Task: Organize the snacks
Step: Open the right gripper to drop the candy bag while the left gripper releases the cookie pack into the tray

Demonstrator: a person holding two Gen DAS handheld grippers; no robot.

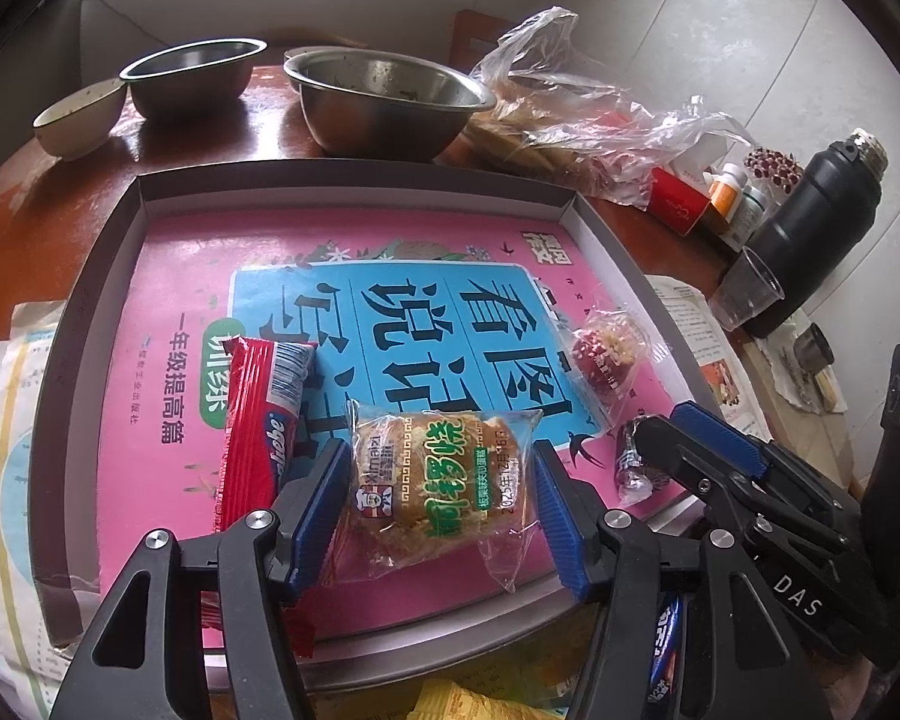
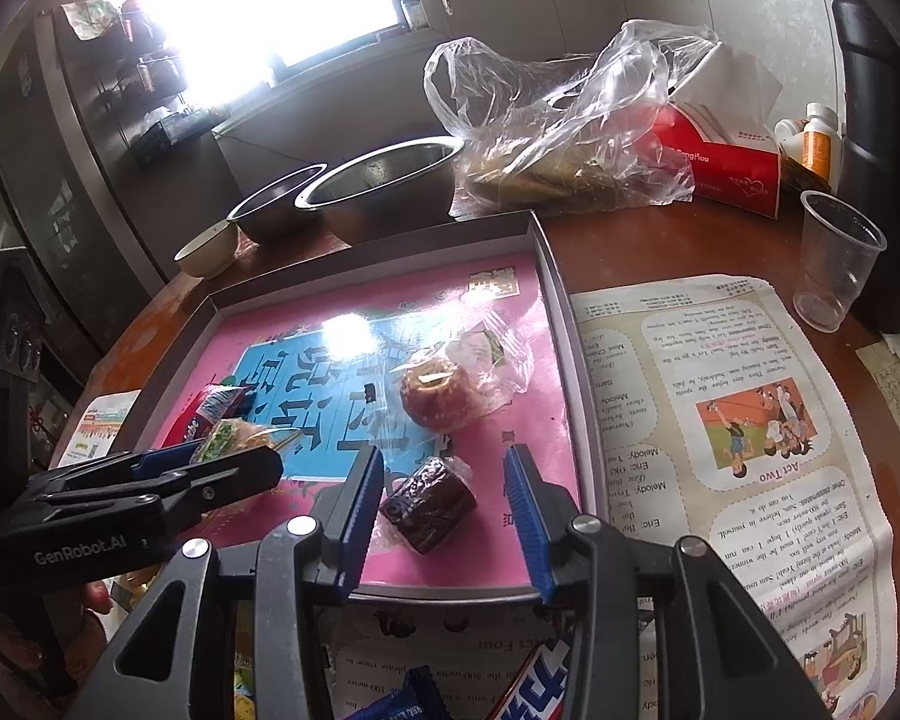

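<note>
Left gripper (image 1: 441, 495): jaws spread, one blue ribbed pad on each side of the clear-wrapped brown cake with green lettering (image 1: 441, 480); whether the pads touch the wrapper I cannot tell.
Right gripper (image 2: 444, 510): jaws spread, open around the dark brown cake in clear wrap (image 2: 429, 504), not touching it.
Shallow grey cardboard tray (image 1: 354, 183): sits on the tabletop, lined with a pink and blue printed book cover (image 1: 168, 276); both cakes lie in it near its front edge.
Red snack packet (image 1: 258, 414): in the tray, just left of the left jaws.
Round red-brown pastry in clear wrap (image 2: 435, 399): in the tray, beyond the dark cake.
Printed newspaper sheet (image 2: 732, 420): flat on the tabletop, right of the tray.
Two steel bowls (image 1: 384, 102): behind the tray.
Clear plastic cup (image 2: 834, 261): upright, far right.
</note>
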